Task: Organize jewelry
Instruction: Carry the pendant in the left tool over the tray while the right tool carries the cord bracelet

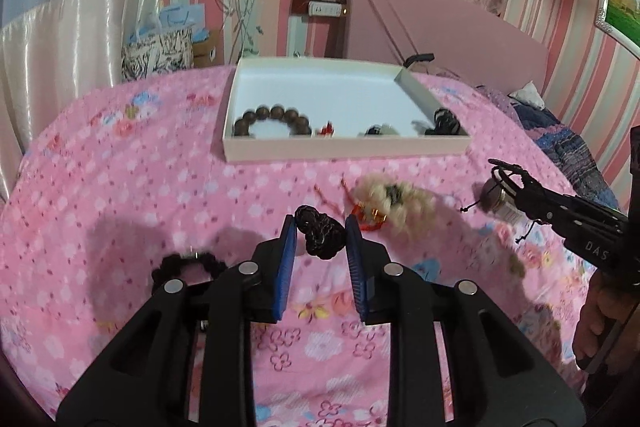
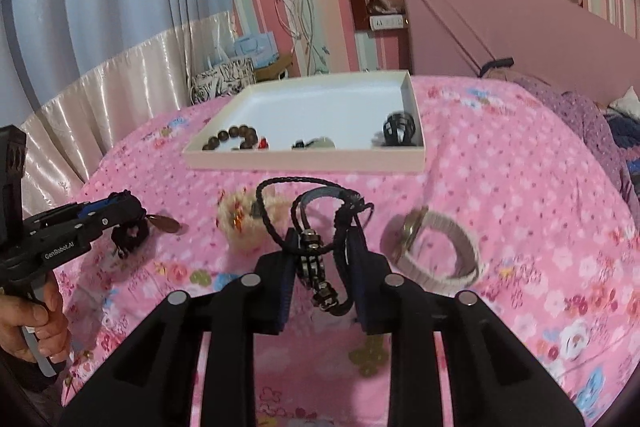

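The left gripper [image 1: 320,227] has its blue ribbed jaws pinching a knotted black cord piece [image 1: 320,233], a lumpy, matte braid that fills the gap between them. The right gripper [image 2: 322,247] has its jaws closed on a black braided leather bracelet [image 2: 308,211] strung with shiny metal beads, its thin loops arching up and forward of the tips. Both are held low over the bed [image 1: 120,187], whose pink floral cover is soft and slightly rumpled. On the cover just ahead of the left jaws lies one fluffy cream pom-pom charm [image 1: 394,201] with red cord and gold beads, and to their left one black beaded bracelet [image 1: 188,263]. Beside the right jaws sits one watch [image 2: 436,251] with a pale woven band curled in a ring and a round metal face. Farther out is one shallow, square-cornered white cardboard box [image 1: 344,151] with low walls; inside, along its near wall, are four pieces: a round wooden bead bracelet [image 1: 274,123], a small red charm [image 1: 326,129], a dark and pale piece too blurred to name, and a black coiled piece [image 1: 444,121] in the right corner. Most of the box floor behind them is bare white, and a strip of bare cover separates the box from the loose pieces.
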Demonstrator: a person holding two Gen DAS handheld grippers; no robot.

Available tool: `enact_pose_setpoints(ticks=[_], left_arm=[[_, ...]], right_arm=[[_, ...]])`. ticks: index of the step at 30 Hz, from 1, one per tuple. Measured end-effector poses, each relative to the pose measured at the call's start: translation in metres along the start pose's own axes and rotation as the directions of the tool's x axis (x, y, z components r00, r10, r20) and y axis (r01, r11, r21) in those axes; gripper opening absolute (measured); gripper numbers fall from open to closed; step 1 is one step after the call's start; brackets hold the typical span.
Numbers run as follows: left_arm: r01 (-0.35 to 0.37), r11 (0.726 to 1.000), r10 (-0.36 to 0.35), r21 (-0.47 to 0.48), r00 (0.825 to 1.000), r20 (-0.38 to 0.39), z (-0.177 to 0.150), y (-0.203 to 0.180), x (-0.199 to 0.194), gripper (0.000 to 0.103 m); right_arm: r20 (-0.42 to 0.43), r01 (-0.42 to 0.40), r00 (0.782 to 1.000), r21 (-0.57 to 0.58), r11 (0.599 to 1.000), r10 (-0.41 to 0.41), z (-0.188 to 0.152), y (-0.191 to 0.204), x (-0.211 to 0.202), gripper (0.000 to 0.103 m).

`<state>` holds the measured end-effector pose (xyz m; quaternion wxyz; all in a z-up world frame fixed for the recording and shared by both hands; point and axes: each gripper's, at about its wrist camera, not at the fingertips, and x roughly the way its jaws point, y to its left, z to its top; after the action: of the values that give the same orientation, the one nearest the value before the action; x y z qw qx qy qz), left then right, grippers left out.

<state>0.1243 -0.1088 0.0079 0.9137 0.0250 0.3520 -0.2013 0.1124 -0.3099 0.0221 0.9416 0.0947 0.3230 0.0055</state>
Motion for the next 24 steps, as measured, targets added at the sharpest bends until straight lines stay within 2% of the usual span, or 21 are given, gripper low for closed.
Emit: enact_pose_setpoints(ticks=[11,16,22,24], left_arm=[[0.017,1.000,-0.018,0.011,0.997,0.075,0.066,-0.006,0.001,0.022],[0.038,0.999,-0.037,-0.012,0.994,0.100,0.097,-0.007,0.011,0.022],[0.029,1.000,-0.029,-0.005,0.993,0.116,0.128,-0.012,0.030,0.021],[0.019,1.000,-0.018,-0.007,0.992,0.126,0.138,-0.015,0.037,0.021]], right_arm=[[0.083,0.006,0.997,-0.061,0.998,-0.001,0.059,0.011,0.006,0.025],[0.096,-0.006,0.995,-0.031,1.000,0.009,0.086,0.006,0.021,0.025],[0.117,-0.024,0.993,0.010,1.000,0.023,0.116,-0.003,0.037,0.025],[0.132,0.002,0.991,0.004,1.000,-0.002,0.126,-0.004,0.041,0.025]])
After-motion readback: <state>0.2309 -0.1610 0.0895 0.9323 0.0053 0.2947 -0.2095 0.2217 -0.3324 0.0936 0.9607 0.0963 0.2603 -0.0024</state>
